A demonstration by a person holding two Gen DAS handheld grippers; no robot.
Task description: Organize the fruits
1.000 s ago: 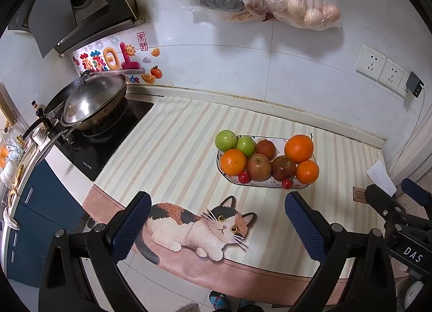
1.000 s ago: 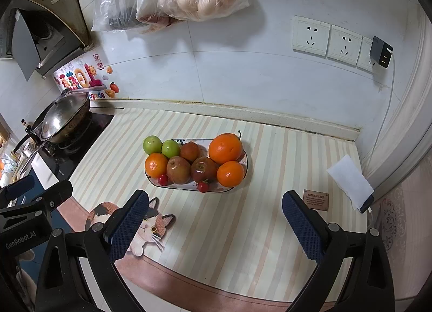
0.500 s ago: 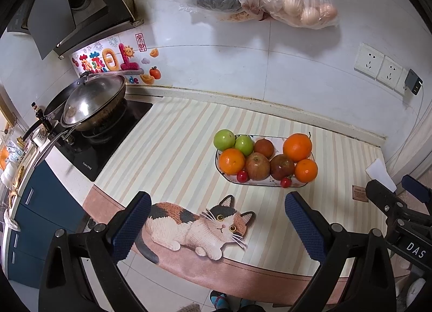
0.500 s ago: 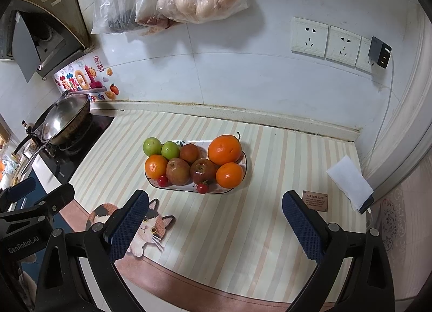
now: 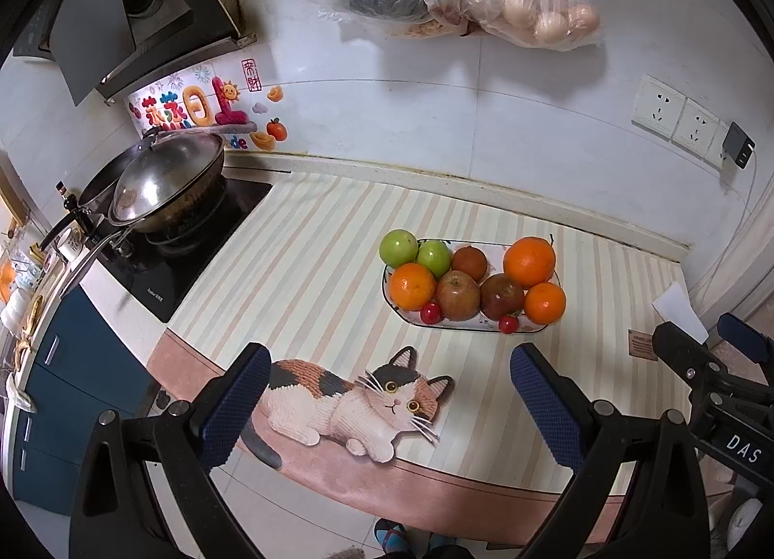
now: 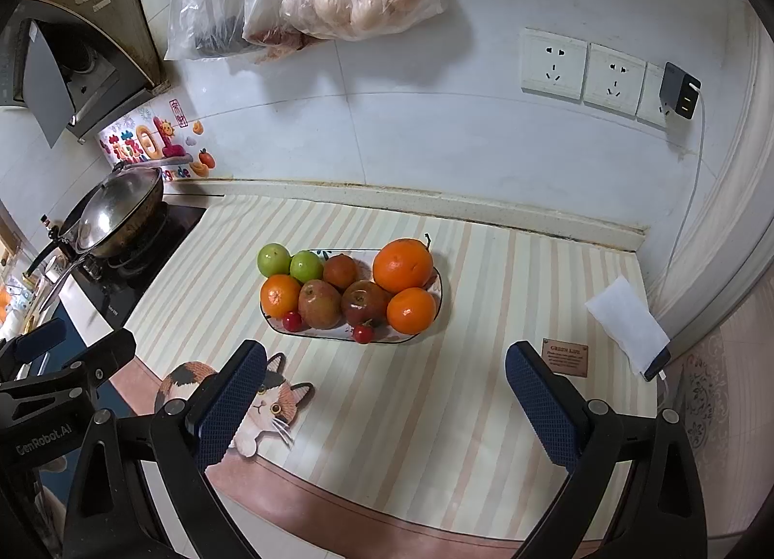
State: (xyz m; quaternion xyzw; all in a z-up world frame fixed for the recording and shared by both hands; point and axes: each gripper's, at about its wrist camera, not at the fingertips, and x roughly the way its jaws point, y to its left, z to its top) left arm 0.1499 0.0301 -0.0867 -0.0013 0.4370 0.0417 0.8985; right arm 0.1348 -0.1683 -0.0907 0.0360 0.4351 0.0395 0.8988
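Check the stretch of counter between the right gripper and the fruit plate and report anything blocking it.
Nothing visible blocks it. Between the open right gripper and the fruit plate lies only bare striped mat. The brown tag and white paper sit off to the right.

My left gripper (image 5: 387, 406) fills the lower frame, jaws spread wide and empty; my right gripper (image 6: 384, 402) does likewise, its arm showing at the other view's lower right

Both wrist cams sit high off the front edge of the bench (image 5: 314, 240), tilted down toward the back wall. Left one's further left, right one further right, and both share the fruit plate (image 5: 471, 328) (image 6: 438, 286) mid-frame.
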